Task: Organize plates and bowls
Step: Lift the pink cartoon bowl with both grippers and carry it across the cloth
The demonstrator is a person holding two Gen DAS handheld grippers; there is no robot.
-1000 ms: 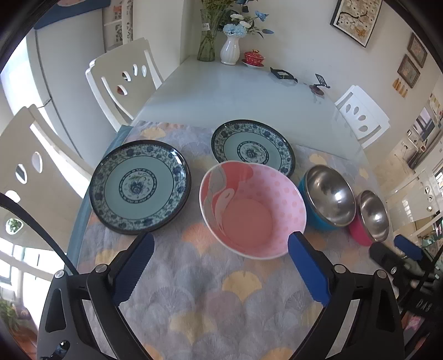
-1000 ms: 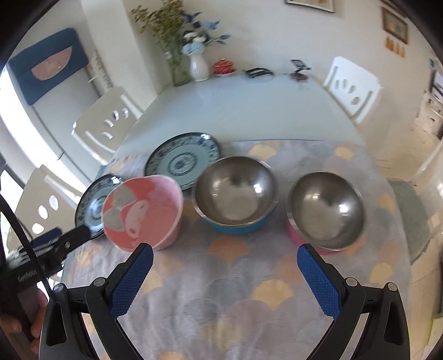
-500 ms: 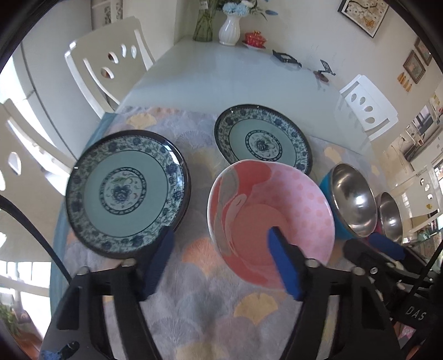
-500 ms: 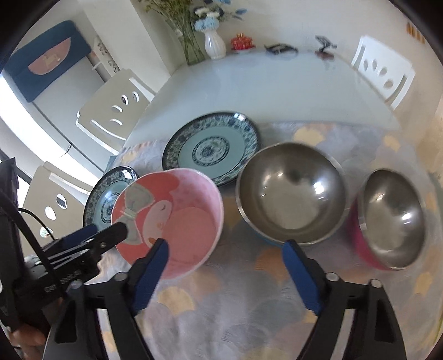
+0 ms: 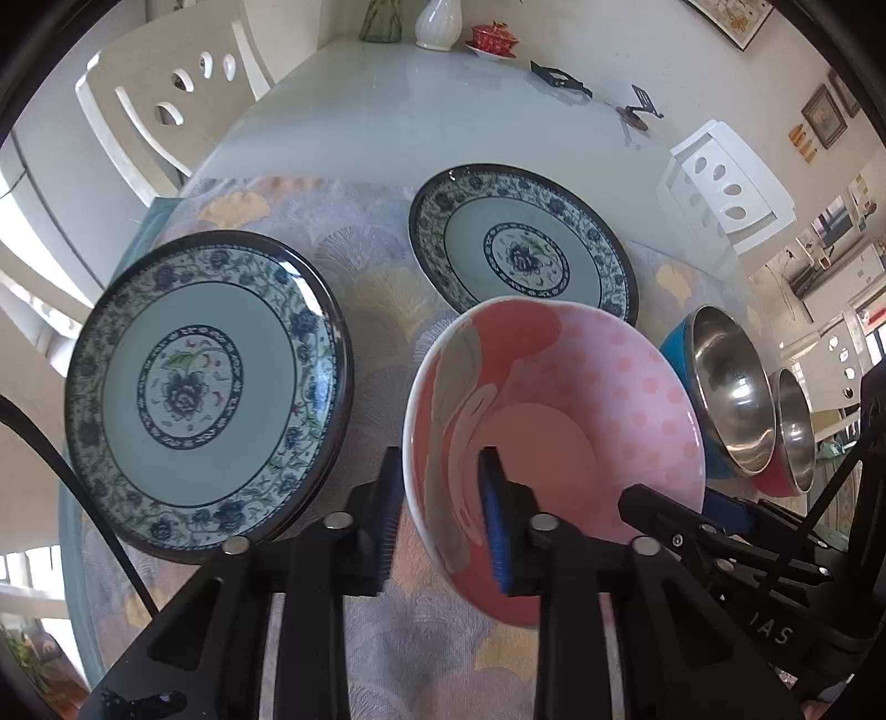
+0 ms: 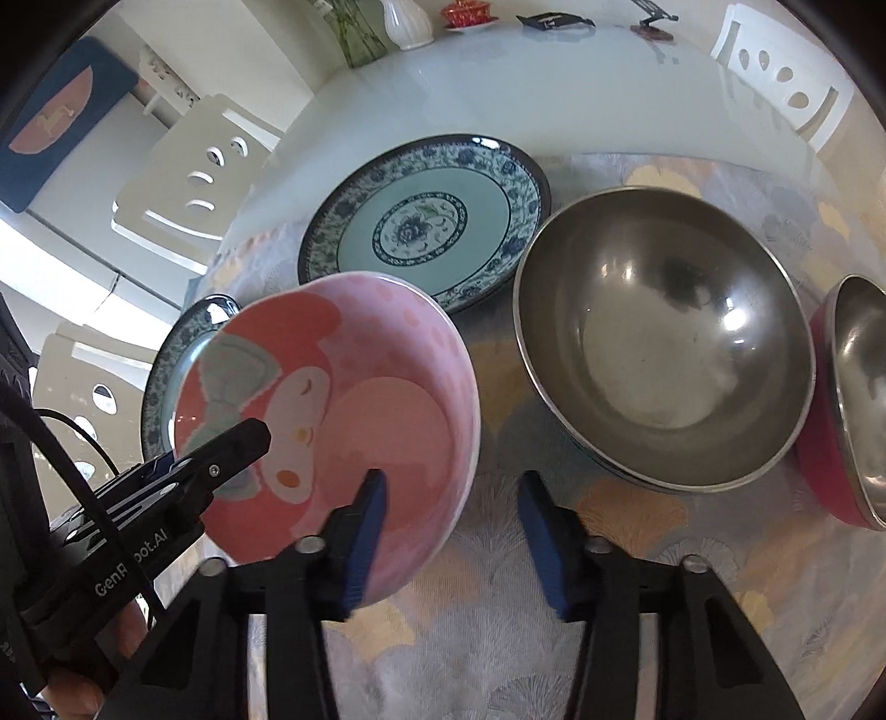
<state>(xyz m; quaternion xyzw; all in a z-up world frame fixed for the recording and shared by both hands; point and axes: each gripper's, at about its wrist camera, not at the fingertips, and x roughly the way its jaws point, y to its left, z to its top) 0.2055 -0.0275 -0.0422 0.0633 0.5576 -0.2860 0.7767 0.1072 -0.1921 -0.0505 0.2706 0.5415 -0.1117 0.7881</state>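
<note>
A pink cartoon bowl (image 5: pixel 576 437) sits on the patterned cloth; it also shows in the right wrist view (image 6: pixel 354 410). My left gripper (image 5: pixel 443 520) straddles its left rim, one finger inside and one outside, nearly closed on it. My right gripper (image 6: pixel 448 531) straddles the bowl's right rim, jaws still apart. Two blue-patterned plates lie behind: one at the left (image 5: pixel 199 387), one further back (image 5: pixel 520 255). A steel bowl with a blue outside (image 6: pixel 664 354) and one with a red outside (image 6: pixel 853 410) stand to the right.
White chairs (image 5: pixel 166 105) surround the glass table (image 5: pixel 432 116). A vase (image 5: pixel 437 22), a red lidded cup (image 5: pixel 493 39) and small dark stands (image 5: pixel 559 77) sit at the far end. The table's left edge runs close beside the left plate.
Both grippers moved forward and down to the pink bowl. The left jaws narrowed around its left rim; the right jaws narrowed around its right rim.
</note>
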